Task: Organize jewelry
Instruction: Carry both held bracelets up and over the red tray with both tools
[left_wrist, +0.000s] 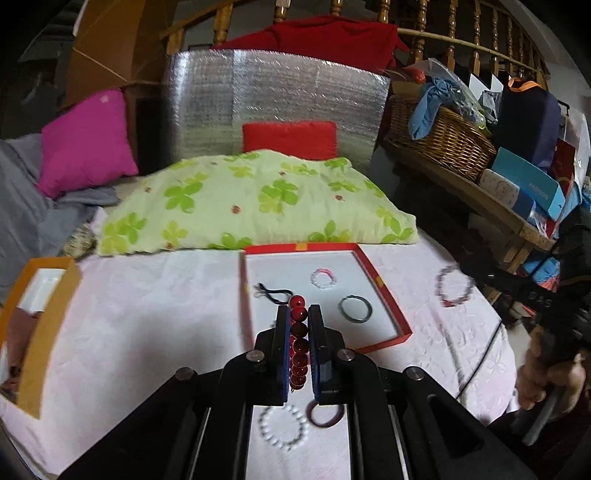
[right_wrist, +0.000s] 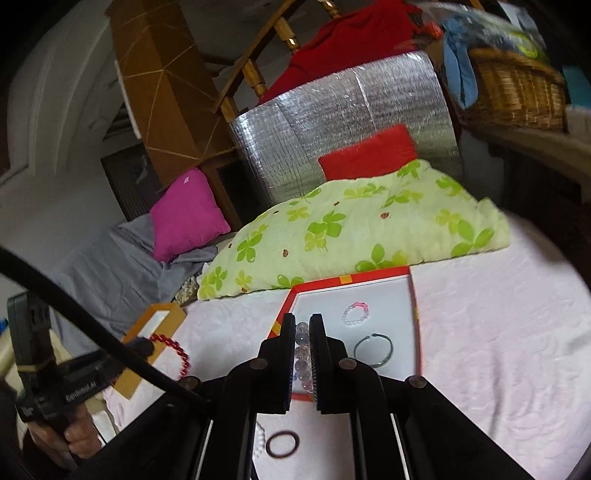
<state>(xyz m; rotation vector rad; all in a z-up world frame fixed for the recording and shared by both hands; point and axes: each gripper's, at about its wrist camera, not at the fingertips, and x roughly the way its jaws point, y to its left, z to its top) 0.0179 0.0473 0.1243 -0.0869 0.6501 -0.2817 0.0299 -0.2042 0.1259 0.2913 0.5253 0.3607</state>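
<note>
At frame centre, left gripper (left_wrist: 299, 314) jaws pinch a red bead bracelet (left_wrist: 298, 347); right gripper (right_wrist: 303, 325) jaws pinch a pale bead bracelet (right_wrist: 303, 356) over the red tray (right_wrist: 415, 295).

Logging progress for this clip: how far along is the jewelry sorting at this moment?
Partly done. Already in the red tray: a pink-and-clear bracelet, a dark bangle and a black cord. In hand: the left gripper is shut on a red bead bracelet, and the right gripper on a pale bead bracelet. Left on the bedspread: a brown ring and a white bead bracelet.
</note>
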